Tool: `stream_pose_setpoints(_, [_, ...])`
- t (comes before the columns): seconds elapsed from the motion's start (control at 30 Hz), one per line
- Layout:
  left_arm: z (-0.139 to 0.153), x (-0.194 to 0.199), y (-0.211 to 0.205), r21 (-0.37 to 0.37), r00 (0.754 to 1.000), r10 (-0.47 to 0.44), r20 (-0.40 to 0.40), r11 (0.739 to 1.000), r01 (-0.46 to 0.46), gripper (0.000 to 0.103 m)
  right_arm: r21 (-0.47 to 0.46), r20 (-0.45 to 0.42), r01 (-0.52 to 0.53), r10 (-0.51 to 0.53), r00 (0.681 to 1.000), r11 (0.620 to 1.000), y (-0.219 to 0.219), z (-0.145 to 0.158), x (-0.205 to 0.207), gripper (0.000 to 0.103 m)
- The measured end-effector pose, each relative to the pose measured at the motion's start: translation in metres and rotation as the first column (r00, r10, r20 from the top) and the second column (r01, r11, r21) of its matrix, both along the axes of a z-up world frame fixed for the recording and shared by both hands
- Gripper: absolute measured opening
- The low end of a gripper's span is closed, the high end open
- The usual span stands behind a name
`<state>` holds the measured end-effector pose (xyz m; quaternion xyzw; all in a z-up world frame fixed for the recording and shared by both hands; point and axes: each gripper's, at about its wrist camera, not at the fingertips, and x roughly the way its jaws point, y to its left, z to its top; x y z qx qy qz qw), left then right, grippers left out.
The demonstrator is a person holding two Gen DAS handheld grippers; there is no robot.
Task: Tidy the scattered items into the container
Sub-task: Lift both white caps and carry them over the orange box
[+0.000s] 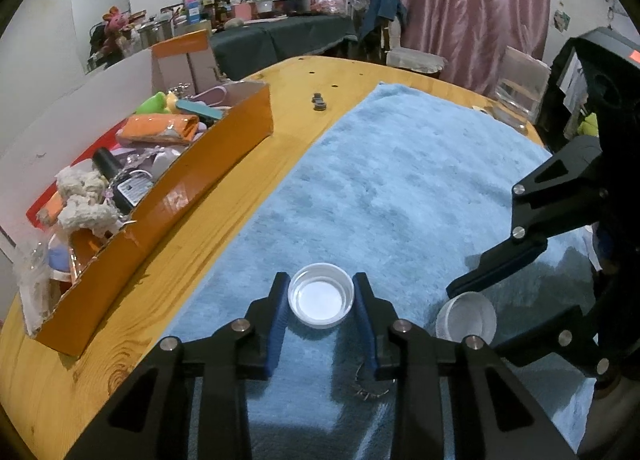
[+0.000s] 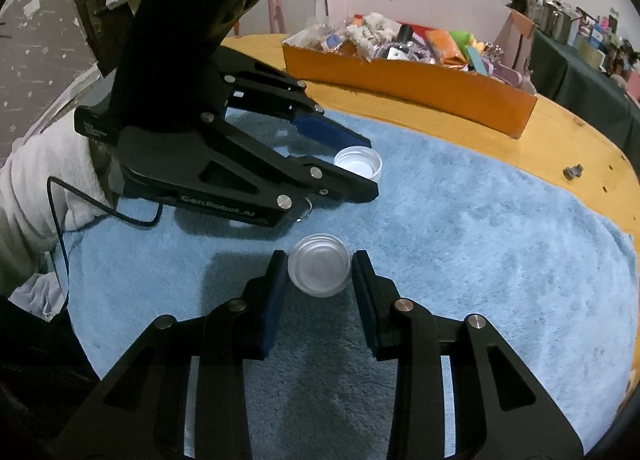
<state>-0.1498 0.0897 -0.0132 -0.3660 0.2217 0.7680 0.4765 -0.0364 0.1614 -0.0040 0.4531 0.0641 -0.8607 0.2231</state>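
Note:
A white plastic lid [image 1: 321, 295] lies open side up on the blue fluffy mat [image 1: 400, 179]. My left gripper [image 1: 321, 292] straddles it, its blue pads close to the rim on both sides. A clear round jar [image 2: 319, 270] stands on the mat between the fingers of my right gripper [image 2: 319, 266], with small gaps either side. The jar also shows in the left wrist view [image 1: 466, 316], and the lid in the right wrist view [image 2: 358, 163]. The orange cardboard box [image 1: 192, 187] full of small items stands on the wooden table left of the mat.
A small dark metal piece [image 1: 319, 101] lies on the wooden table [image 1: 280, 131] beyond the box. A clear plastic container [image 1: 516, 91] stands at the mat's far right corner. A small dark hair clip [image 1: 370, 382] lies on the mat under my left gripper.

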Motion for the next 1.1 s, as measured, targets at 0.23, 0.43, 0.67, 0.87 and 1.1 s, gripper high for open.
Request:
stream_pose_setpoints(0.23, [0.014, 0.003, 0.000, 0.007, 0.998, 0.050, -0.035, 0.999, -0.050, 0.033, -0.005, -0.036, 0.009, -0.009, 0.999, 1.000, 0.006, 0.015, 0.002, 0.031])
stream_pose_setpoints(0.43, [0.037, 0.011, 0.001, 0.023, 0.989, 0.112, -0.099, 0.994, -0.110, 0.033, -0.016, -0.072, 0.030, -0.031, 0.997, 0.999, 0.015, 0.034, -0.008, 0.031])
stream_pose_setpoints(0.67, [0.063, 0.008, -0.004, 0.061, 0.971, 0.208, -0.120, 0.978, -0.202, 0.033, -0.024, -0.107, 0.055, -0.057, 0.993, 0.998, 0.026, 0.055, -0.034, 0.031])
stream_pose_setpoints(0.87, [0.084, -0.004, -0.011, 0.076, 0.937, 0.330, -0.114, 0.943, -0.323, 0.033, -0.039, -0.144, 0.058, -0.063, 0.988, 0.998, 0.030, 0.075, -0.054, 0.031])
stream_pose_setpoints(1.1, [0.102, -0.019, -0.017, 0.079, 0.889, 0.443, -0.117, 0.896, -0.436, 0.033, -0.045, -0.178, 0.061, -0.068, 0.982, 0.997, 0.030, 0.093, -0.080, 0.031])
